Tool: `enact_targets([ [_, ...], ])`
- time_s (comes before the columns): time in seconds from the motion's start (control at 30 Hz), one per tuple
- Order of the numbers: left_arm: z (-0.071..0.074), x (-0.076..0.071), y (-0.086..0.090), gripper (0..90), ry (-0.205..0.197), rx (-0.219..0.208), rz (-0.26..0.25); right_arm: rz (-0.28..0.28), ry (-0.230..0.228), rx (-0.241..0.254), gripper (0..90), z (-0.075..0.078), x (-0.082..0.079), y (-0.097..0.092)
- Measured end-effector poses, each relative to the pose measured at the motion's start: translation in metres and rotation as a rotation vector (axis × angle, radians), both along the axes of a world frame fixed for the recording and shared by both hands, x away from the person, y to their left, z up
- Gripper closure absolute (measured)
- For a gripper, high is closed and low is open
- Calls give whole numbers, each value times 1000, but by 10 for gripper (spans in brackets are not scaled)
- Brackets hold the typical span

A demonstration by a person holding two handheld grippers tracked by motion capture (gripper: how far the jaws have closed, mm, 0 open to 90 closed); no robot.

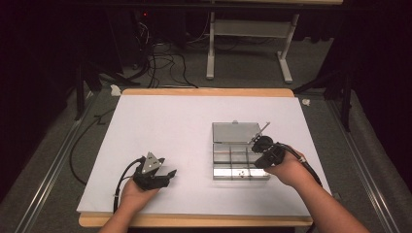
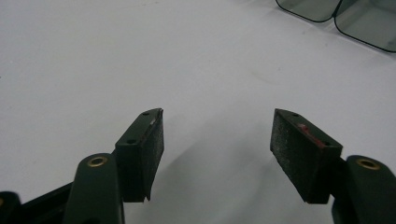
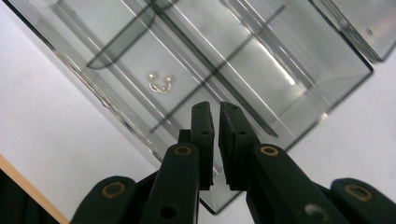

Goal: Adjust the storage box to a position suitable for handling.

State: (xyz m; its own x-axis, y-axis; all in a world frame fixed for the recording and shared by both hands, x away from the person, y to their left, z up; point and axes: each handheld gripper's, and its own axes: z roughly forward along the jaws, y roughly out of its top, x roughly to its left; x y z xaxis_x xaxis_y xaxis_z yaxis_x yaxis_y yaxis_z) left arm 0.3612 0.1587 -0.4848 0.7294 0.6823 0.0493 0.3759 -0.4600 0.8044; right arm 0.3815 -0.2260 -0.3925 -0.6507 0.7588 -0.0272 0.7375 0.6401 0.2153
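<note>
Grippers sit at opposite sides of the white table surface (image 1: pixel 160 126). On the person's left, the black left gripper (image 1: pixel 167 175) with its grey three-cornered plate rests low near the front edge, well apart from the box; in the left gripper view its jaws stand wide apart with bare white surface between the pads (image 2: pixel 152 149). The black right gripper (image 1: pixel 258 141) is held over the clear plastic compartment box (image 1: pixel 233 165), whose hinged lid (image 1: pixel 235 131) lies open toward the far side. In the right gripper view its jaws are nearly together, a thin gap between the pads (image 3: pixel 233 140), and nothing visible is pinched there. Below them, one of the box's long compartments holds a few small silvery metal parts (image 3: pixel 160 82), lying close together on its floor.
</note>
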Motion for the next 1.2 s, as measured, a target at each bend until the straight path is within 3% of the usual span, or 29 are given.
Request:
enact_targets([
  [0.57, 0, 0, 0, 352, 1, -3, 2, -63, -9, -5, 868, 5, -8, -40],
  [1.2, 0, 0, 0, 351, 1, -3, 3, -149, 16, -5, 865, -17, -14, -79],
])
